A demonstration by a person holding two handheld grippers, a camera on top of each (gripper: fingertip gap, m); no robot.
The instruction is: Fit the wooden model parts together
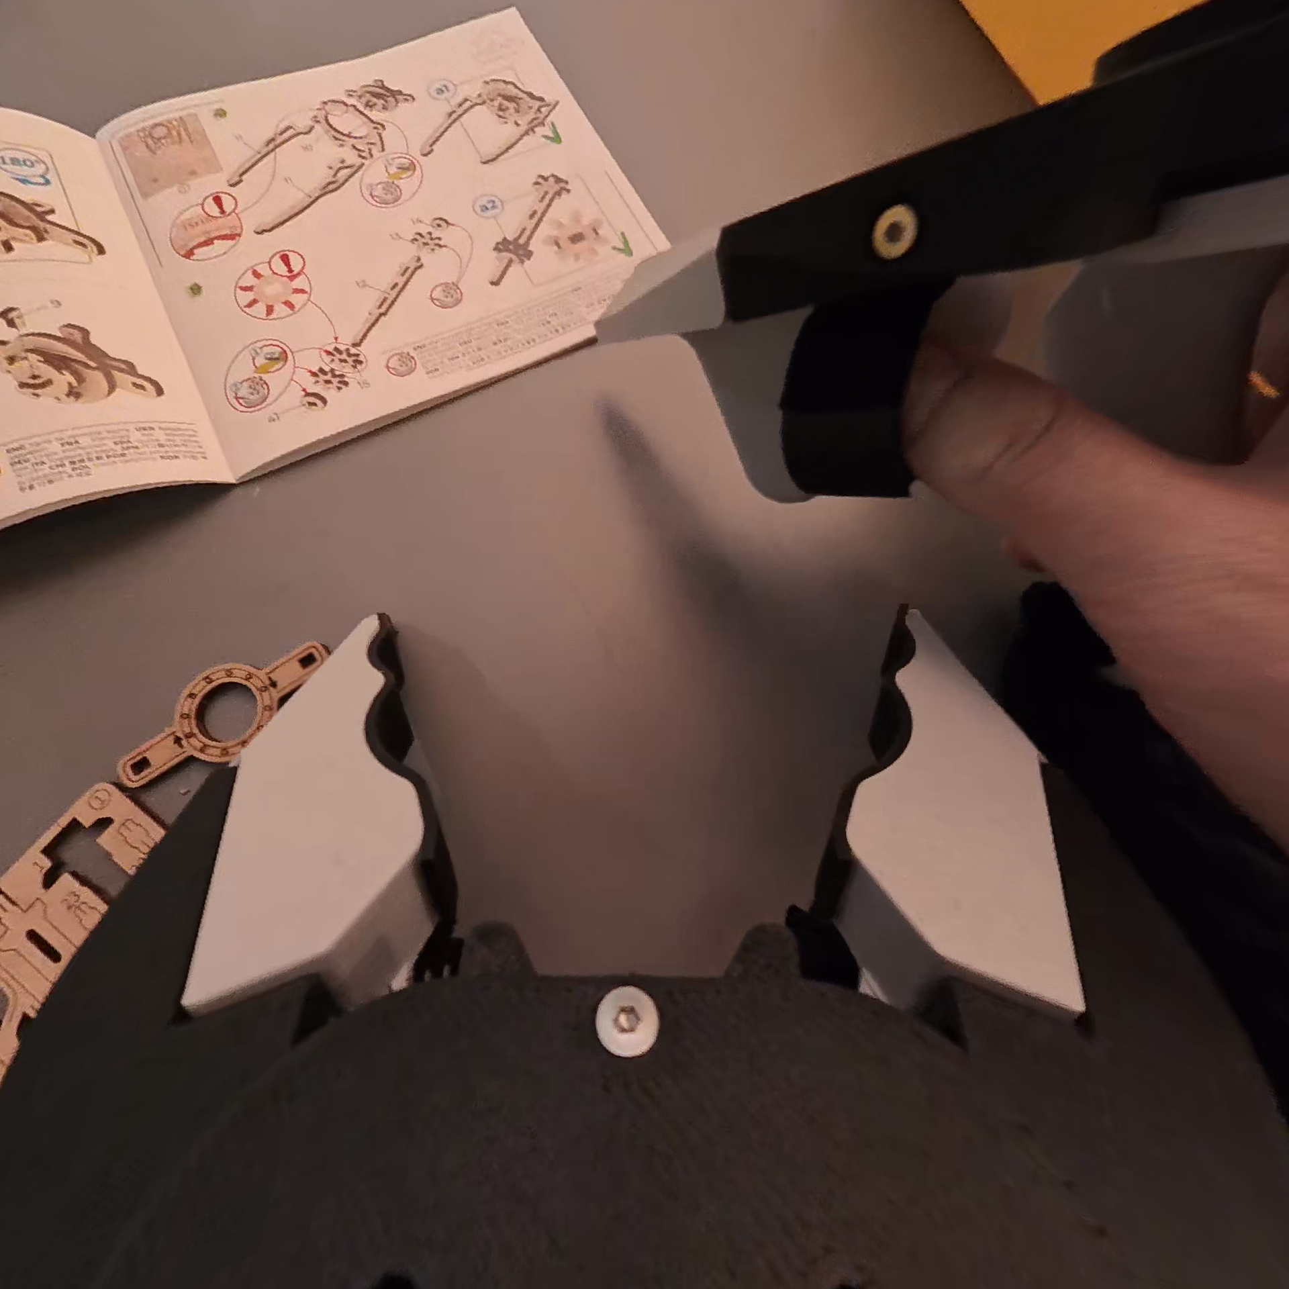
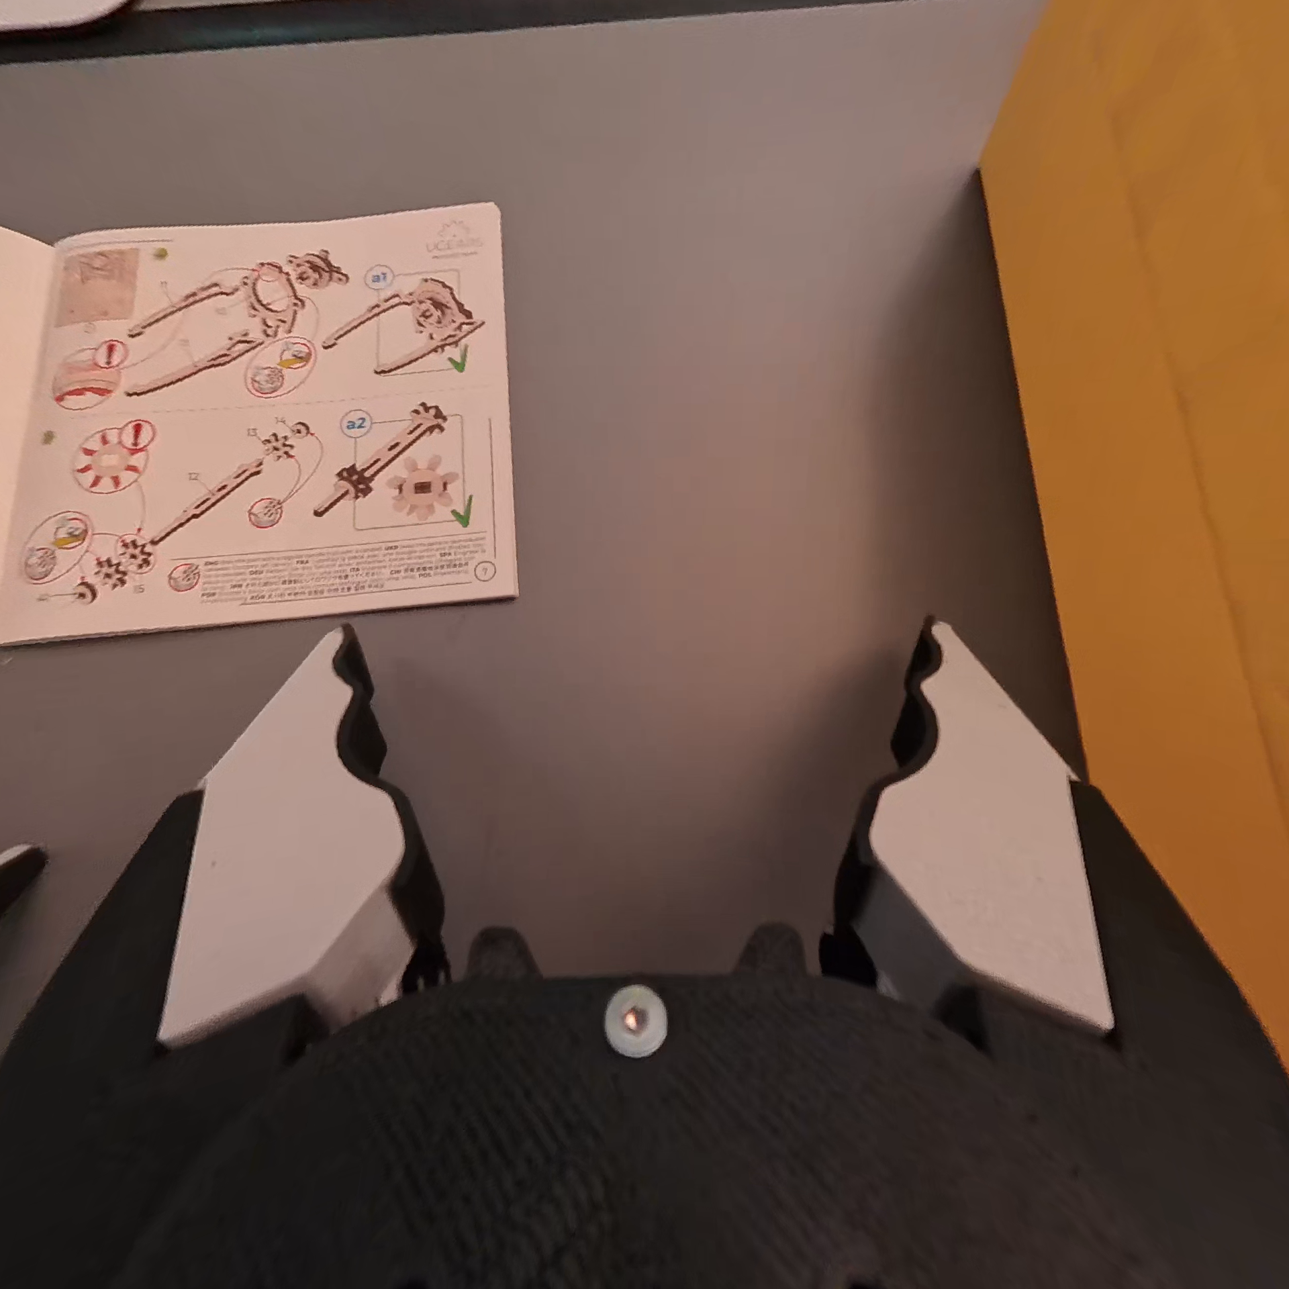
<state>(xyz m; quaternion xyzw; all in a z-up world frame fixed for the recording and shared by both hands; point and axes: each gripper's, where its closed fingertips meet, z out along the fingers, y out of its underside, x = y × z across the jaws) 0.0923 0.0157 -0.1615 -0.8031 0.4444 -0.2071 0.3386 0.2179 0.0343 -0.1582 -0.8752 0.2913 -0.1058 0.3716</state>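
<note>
wooden parts (image 1: 70,858) sit at the far left, a flat cut sheet and a ring piece with two tabs (image 1: 223,711), long axis running diagonally up toward the open booklet (image 1: 390,265). moving right, the left gripper (image 1: 645,628) hangs just beside them, spread wide with nothing in it. further right the right gripper (image 2: 638,631) is just as wide and empty over bare grey table (image 2: 697,349). i'd guess the pickup comes first: turn the left one to pinch across the ring's tabs, not along them.

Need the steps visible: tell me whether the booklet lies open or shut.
Open: the booklet lies spread flat on the grey table, both pages showing.
</note>
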